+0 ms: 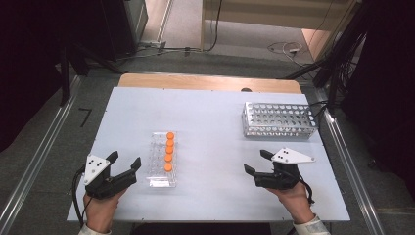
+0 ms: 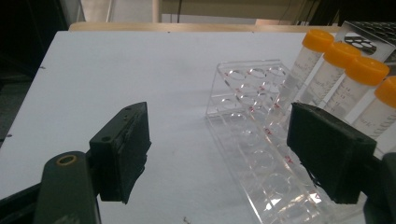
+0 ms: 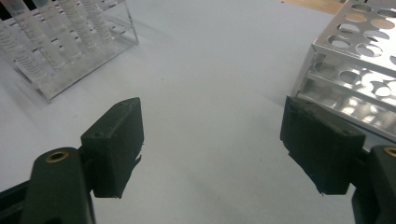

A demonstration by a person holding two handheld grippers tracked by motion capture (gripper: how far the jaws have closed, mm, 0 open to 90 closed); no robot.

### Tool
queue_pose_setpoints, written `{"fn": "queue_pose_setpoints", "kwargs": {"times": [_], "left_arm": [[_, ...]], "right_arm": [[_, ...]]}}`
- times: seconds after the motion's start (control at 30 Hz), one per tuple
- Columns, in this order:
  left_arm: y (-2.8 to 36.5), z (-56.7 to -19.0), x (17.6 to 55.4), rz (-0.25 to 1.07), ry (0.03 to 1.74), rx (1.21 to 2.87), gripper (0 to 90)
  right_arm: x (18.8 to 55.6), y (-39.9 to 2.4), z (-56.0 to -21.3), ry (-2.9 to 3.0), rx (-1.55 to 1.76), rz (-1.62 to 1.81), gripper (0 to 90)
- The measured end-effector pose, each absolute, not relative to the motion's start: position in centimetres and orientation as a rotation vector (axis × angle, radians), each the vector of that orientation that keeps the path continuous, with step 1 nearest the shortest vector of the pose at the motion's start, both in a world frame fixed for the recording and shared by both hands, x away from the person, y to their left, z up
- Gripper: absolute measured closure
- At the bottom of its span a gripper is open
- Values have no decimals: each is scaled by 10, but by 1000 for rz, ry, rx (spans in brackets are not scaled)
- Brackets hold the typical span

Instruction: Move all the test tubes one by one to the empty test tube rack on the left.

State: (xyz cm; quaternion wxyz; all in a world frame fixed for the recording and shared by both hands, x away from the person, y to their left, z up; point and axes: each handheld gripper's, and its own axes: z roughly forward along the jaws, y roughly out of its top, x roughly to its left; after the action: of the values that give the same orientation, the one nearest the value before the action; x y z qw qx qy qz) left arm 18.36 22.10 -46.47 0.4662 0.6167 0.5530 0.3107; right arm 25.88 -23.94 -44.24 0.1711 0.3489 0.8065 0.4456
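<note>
A clear plastic tube rack [image 1: 159,169] stands left of the table's middle, with several orange-capped tubes [image 1: 169,151] in a row along its right side. My left gripper [image 1: 125,159] rests just left of the rack, open, nothing between its fingers. In the left gripper view the left gripper [image 2: 224,135] points past the clear rack [image 2: 243,88], with the capped tubes [image 2: 327,65] at the right. A perforated metal rack [image 1: 278,120] stands at the back right. My right gripper [image 1: 255,161] stands open and empty in front of it. The right gripper [image 3: 215,135] has the metal rack [image 3: 355,60] beside its right jaw.
The white tabletop [image 1: 215,112] has a wooden strip [image 1: 205,82] along its far edge. Aluminium rails run along both sides of the table. In the right gripper view the clear rack [image 3: 70,70] with its tubes [image 3: 60,28] sits far left.
</note>
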Motion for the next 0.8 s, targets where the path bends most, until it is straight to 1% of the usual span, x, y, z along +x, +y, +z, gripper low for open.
{"fn": "queue_pose_setpoints", "kwargs": {"times": [0.8], "left_arm": [[231,-470,181,774,1392,1514,209]], "right_arm": [[258,-282,-449,2198,1093,1205,202]]}}
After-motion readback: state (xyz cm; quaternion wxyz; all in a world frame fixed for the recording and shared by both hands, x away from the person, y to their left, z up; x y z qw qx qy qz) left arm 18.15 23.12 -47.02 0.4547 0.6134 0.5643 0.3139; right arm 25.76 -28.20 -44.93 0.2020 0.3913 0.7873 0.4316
